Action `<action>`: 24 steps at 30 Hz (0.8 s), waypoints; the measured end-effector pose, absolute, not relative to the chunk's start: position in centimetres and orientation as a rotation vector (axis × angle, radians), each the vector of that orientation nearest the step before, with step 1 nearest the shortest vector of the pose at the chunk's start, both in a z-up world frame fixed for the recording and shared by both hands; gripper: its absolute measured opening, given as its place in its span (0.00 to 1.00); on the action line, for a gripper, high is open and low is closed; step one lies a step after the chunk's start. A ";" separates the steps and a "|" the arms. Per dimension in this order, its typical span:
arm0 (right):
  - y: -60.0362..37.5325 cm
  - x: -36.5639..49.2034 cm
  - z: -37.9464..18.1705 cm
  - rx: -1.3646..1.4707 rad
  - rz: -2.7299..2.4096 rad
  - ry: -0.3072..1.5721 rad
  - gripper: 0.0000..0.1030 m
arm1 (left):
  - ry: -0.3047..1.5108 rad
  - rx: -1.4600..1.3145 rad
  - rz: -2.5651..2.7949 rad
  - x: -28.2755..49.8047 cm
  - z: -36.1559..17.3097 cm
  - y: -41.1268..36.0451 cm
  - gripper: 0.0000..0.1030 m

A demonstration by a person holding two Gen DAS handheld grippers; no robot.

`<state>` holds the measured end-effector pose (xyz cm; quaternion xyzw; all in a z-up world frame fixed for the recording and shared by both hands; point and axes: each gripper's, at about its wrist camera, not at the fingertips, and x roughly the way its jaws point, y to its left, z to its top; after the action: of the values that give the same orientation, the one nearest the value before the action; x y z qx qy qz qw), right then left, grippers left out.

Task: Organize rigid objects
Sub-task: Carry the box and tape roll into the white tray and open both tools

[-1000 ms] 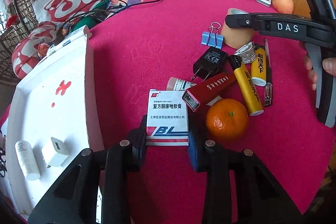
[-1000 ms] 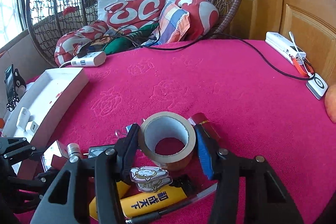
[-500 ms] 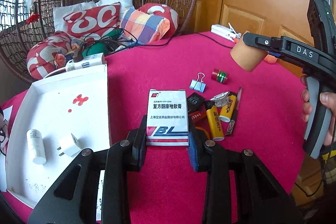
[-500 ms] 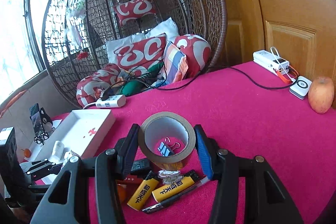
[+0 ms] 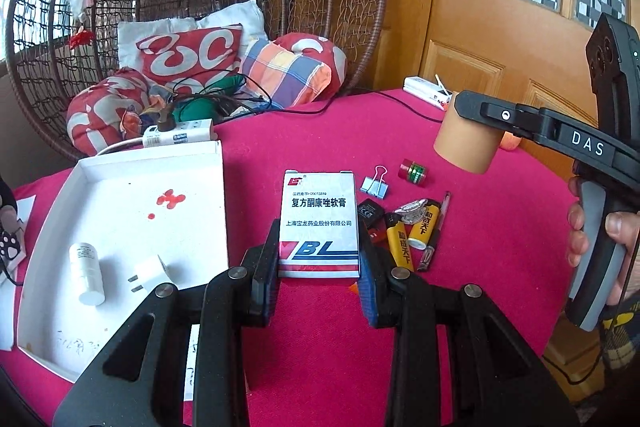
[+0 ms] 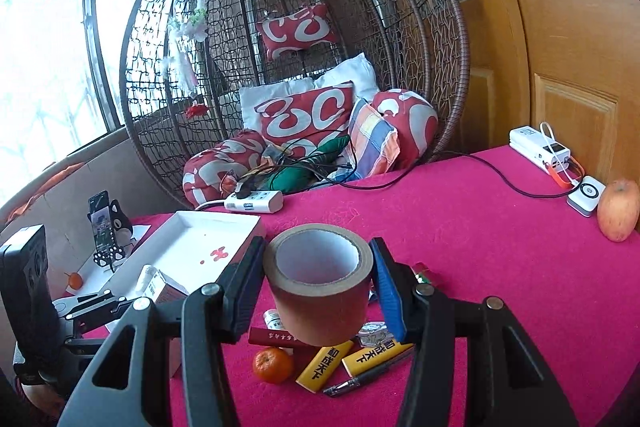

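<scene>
A: What have we got in the left gripper?

B: We have the white box with blue and red print clamped between its two pads, held up off the red tablecloth. The box stands upright between the fingers, its printed face toward our camera.

A: And the right gripper?

B: We hold the roll of brown tape there, squeezed on both sides, its open core facing up and toward us. In the left view we see the same roll in the air above the table, with a hand wrapped around the gripper's handle.

A: What lies under us on the cloth?

B: A small heap: two yellow lighters, a pen, a dark red lighter, a tangerine, a blue binder clip and a little green and red roll just beside it.

A: And the white tray?

B: It sits to our left on the table, holding a small white bottle and a white plug that lie close together. An apple rests far off at the right edge, near a white charger.
</scene>
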<state>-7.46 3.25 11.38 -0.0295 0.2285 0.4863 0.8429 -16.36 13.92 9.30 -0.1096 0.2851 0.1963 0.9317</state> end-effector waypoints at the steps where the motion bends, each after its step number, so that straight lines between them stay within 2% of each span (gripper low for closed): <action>1: 3.4 -7.7 11.4 -0.069 1.033 0.481 0.50 | 0.580 -0.229 0.405 -16.6 9.3 14.0 0.31; 24: 8.7 -13.0 12.0 -0.211 1.163 0.468 0.50 | 0.501 -0.365 0.527 -22.7 9.4 19.2 0.31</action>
<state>-13.00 8.70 11.99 -0.0985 0.2183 0.5430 0.8049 -22.73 19.15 9.37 -0.1776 0.2434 0.2563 0.9184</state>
